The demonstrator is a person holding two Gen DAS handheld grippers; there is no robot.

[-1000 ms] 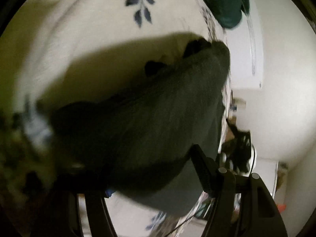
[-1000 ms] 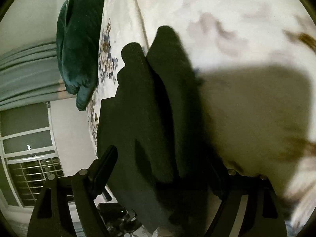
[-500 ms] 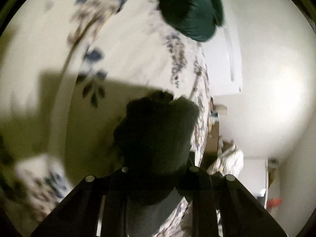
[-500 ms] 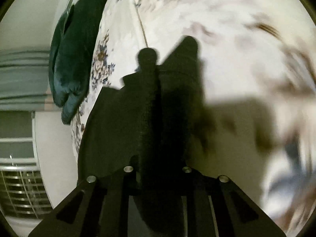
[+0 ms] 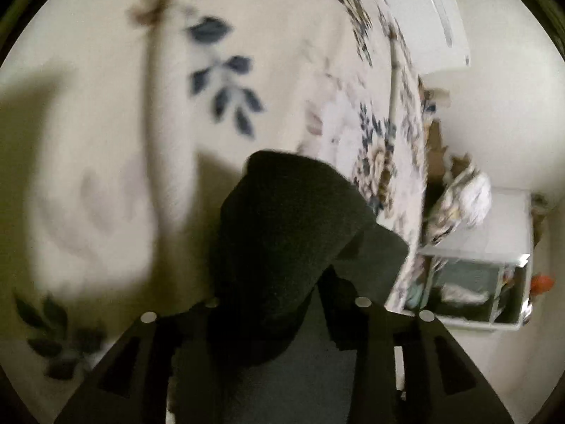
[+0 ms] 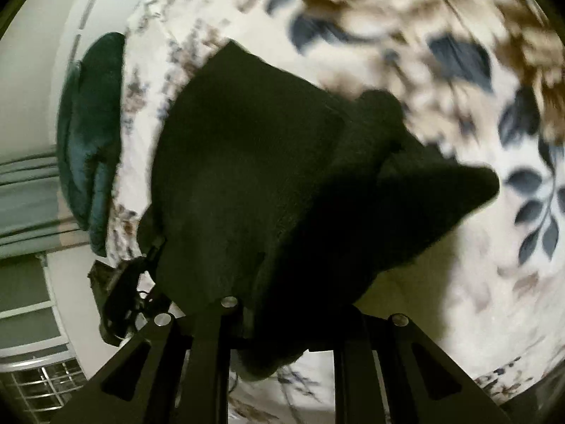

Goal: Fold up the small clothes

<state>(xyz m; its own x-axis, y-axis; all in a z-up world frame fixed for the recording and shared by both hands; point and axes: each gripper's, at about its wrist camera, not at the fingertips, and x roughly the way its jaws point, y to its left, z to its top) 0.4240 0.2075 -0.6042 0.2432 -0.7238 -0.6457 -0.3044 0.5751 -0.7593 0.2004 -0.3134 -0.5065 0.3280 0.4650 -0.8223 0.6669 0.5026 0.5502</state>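
A: What's around?
B: A floral bedspread (image 5: 268,35), a green pillow (image 6: 88,134) at its edge, a white shelf unit (image 5: 473,282) beyond.
A: And the dark garment (image 6: 254,176)?
B: Bunched over the bed, pinched by both the left hand-held gripper (image 5: 279,321) and the right hand-held gripper (image 6: 282,318).

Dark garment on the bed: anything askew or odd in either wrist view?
The dark garment is bunched, not flat: in the right wrist view one corner sticks out over the floral bedspread. Both grippers, left and right, have cloth between their fingers. Nothing looks damaged.
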